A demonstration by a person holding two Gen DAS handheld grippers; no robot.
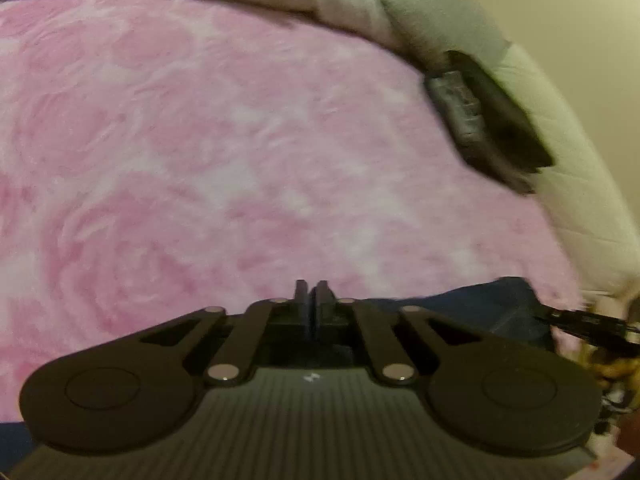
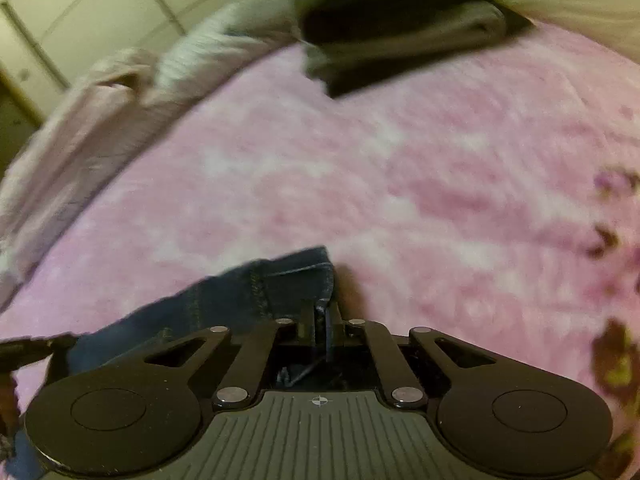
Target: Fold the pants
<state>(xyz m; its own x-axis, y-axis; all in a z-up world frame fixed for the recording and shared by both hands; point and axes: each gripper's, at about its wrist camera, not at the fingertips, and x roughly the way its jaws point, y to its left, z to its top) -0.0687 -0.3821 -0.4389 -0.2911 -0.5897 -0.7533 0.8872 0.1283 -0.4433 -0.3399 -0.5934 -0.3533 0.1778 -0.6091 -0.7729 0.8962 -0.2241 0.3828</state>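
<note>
Dark blue denim pants (image 2: 248,292) lie on a pink fluffy blanket (image 2: 400,184). My right gripper (image 2: 322,312) is shut on a corner of the denim, and a fold of cloth shows between its fingers. In the left wrist view the pants (image 1: 492,308) run from the lower right in under my left gripper (image 1: 314,296). Its fingers are pressed together with a thin dark blue strip between them. Each gripper shows as a black shape at the edge of the other's view: the right gripper (image 1: 592,324) and the left gripper (image 2: 28,348).
A stack of folded dark and grey clothes (image 1: 492,120) (image 2: 400,28) sits at the blanket's far edge. Pale bedding and a pillow (image 1: 440,12) line that edge, with rumpled pinkish covers (image 2: 100,112) to the left. A cupboard (image 2: 80,20) stands behind.
</note>
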